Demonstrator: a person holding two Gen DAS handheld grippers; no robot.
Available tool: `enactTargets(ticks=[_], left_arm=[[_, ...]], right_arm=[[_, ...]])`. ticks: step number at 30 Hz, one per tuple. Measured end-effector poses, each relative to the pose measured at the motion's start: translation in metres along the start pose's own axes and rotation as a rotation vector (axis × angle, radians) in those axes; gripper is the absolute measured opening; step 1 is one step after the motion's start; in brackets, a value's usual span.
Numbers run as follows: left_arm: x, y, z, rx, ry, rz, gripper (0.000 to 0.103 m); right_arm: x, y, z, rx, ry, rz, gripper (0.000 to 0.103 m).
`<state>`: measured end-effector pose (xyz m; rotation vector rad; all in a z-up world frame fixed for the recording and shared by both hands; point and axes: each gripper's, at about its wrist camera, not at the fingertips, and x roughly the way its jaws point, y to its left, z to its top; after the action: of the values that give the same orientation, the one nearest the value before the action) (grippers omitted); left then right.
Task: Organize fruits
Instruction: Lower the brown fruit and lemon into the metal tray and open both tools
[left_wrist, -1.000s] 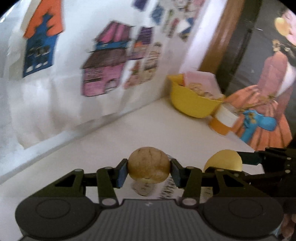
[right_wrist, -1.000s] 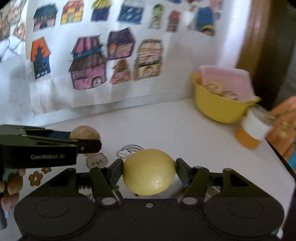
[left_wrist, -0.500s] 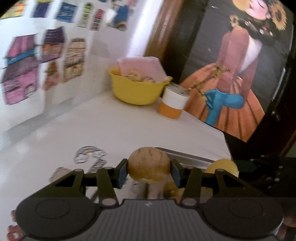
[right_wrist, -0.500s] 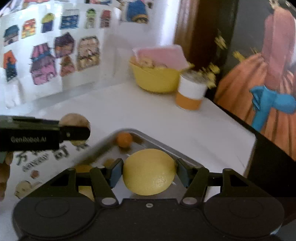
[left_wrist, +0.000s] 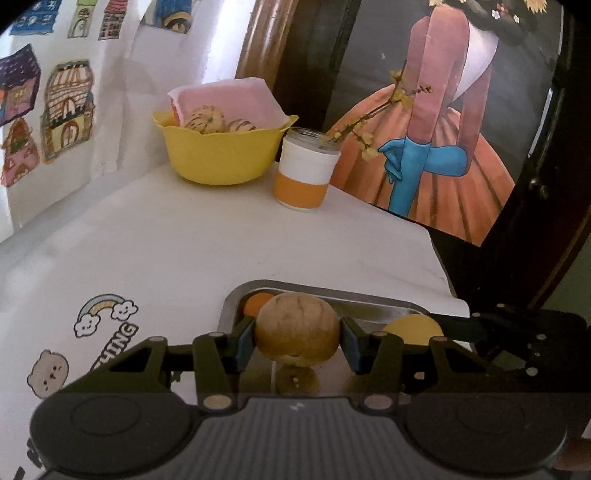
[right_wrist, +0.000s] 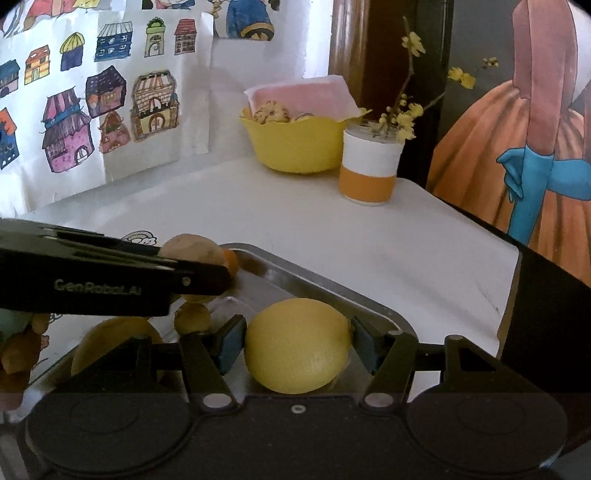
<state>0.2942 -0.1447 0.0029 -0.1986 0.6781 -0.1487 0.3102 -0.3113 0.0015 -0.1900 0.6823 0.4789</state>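
Both grippers hold fruit over the metal tray (right_wrist: 328, 291)

The left gripper (left_wrist: 297, 341) clamps a round brown fruit (left_wrist: 297, 334) at lower centre; the right gripper (right_wrist: 297, 347) clamps a lemon (right_wrist: 297, 345) at lower centre, the left one reaching in from the frame's left; a small orange fruit (left_wrist: 255, 304) lies in the tray's far corner; a yellow bowl (left_wrist: 221, 151) and an orange-banded jar (left_wrist: 304, 170) stand at upper centre, well apart.

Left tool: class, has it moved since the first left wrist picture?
Yes. The left tool, shut on the brown fruit, swung right, from the wall drawings to above the metal tray.
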Motion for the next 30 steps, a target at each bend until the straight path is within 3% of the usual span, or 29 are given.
enactTargets(ticks=[7,14,18,20,25,30], left_arm=[[0.004,0.001,0.006,0.000,0.024,-0.017,0.054],[-0.001,0.001,0.006,0.010,0.023,-0.041,0.062],[-0.013,0.005,0.006,-0.011,-0.001,-0.040,0.075],[-0.021,0.007,0.007,-0.013,-0.022,-0.033,0.086],[-0.044,0.011,0.010,-0.015,-0.073,-0.006,0.099],[-0.069,0.017,0.010,-0.010,-0.119,0.020,0.102]], right_arm=[[0.001,-0.002,-0.001,0.022,-0.015,-0.022,0.069],[-0.005,0.001,-0.004,0.039,-0.034,-0.031,0.078],[-0.019,0.002,-0.006,0.056,-0.070,-0.057,0.088],[-0.028,0.002,-0.006,0.079,-0.095,-0.074,0.093],[-0.048,0.002,-0.007,0.136,-0.154,-0.127,0.100],[-0.066,0.009,-0.009,0.175,-0.178,-0.153,0.102]])
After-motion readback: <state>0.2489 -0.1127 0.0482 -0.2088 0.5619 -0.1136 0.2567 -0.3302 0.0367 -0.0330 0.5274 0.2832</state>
